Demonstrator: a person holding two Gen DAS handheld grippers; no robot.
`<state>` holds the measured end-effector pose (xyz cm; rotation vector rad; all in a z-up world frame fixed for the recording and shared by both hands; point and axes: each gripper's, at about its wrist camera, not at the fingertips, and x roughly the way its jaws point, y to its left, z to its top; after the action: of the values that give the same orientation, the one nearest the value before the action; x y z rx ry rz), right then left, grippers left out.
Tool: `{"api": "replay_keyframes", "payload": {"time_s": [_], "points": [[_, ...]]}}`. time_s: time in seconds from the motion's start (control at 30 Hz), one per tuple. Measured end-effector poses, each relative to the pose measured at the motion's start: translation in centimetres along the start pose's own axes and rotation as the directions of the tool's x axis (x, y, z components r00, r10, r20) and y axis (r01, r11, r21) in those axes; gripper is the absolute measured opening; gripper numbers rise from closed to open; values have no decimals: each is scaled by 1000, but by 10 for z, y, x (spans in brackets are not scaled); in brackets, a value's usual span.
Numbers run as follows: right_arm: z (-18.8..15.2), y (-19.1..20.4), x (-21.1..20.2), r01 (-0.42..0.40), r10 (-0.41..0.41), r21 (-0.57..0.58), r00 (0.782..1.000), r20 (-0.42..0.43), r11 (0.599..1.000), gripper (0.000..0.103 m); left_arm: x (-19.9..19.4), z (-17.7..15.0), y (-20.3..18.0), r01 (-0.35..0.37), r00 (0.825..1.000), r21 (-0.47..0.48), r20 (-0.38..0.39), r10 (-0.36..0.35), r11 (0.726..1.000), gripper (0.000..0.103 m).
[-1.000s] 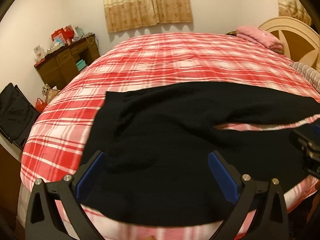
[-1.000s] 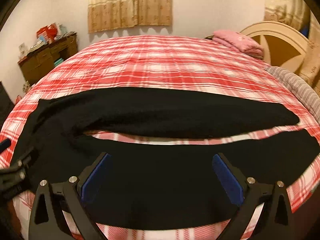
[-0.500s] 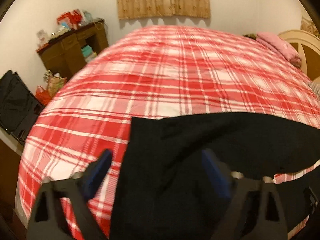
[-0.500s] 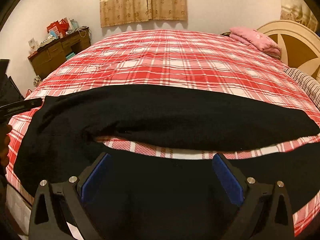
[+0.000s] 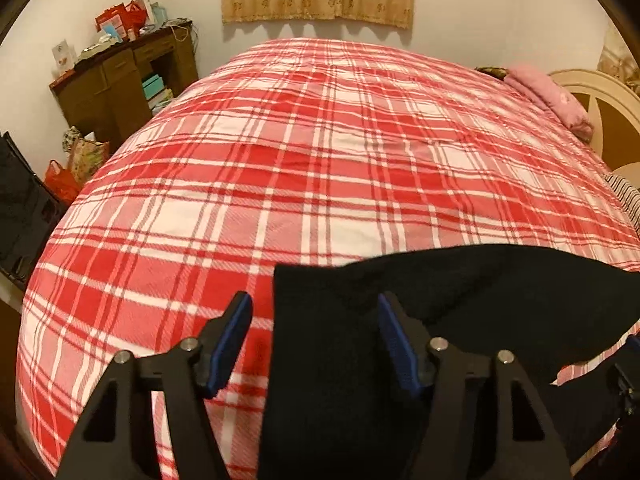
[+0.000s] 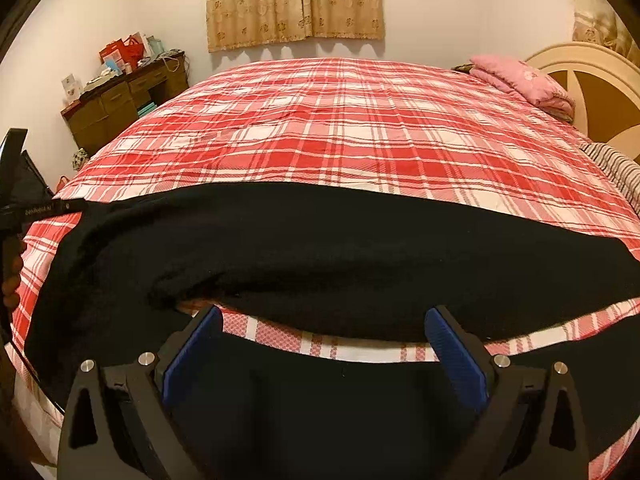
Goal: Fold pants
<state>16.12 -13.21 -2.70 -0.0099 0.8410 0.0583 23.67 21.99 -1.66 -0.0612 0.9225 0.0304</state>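
Black pants (image 6: 320,248) spread across the near part of the bed (image 6: 360,148), on a red-and-white plaid cover, one leg toward 12 o'clock and the other toward 6 o'clock, with a strip of plaid showing between them. Left claw (image 5: 316,336) released, blue pads apart, straddling the pants' straight left edge (image 5: 276,320): left pad over bare plaid at 9 o'clock, right pad over black cloth at 3 o'clock; cannot tell whether either pad touches the fabric. Right claw (image 6: 324,344) released and wide apart, poised over the gap between the two legs, gripping nothing. Left claw's black body also visible at 9 o'clock in the right wrist view, beside the pants' left end. Pink pillow (image 6: 524,80) and cream headboard (image 6: 592,76) at 2 o'clock, brown dresser (image 6: 120,108) at 10 o'clock, beige curtain (image 6: 294,0) at 12 o'clock.
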Motion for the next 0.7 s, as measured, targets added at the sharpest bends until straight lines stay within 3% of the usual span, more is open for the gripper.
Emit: {"api": "replay_keyframes", "payload": {"time_s": [0.07,0.13,0.17,0.23,0.27,0.37,0.5,0.7], "points": [[2,1,4,-10,10,-7,1000,-3,1000,100,9,3,0,-15,1000,20,-8,15,1000,67],[4,3,5,-23,23,-15,1000,-3,1000,89,23,5,0,-38,999,29,-37,39,999,65],[6,3,8,-33,33,-23,999,-11,999,79,30,6,1,-35,998,23,-57,36,999,61],[10,-1,13,-56,55,-20,998,-36,998,70,45,5,5,-27,994,2,-109,27,1000,41],[13,-5,17,-72,72,-8,996,-53,997,65,52,4,7,-23,992,-15,-126,21,1000,41],[29,-20,28,-88,88,1,993,-75,996,64,52,4,10,-3,995,-48,-97,-2,999,41],[62,-29,52,-129,124,-50,988,-93,990,64,52,3,7,-14,996,-25,-89,12,1000,41],[102,-36,134,-136,97,-170,972,-216,976,64,57,6,4,-4,996,-16,-90,3,1000,52]]}}
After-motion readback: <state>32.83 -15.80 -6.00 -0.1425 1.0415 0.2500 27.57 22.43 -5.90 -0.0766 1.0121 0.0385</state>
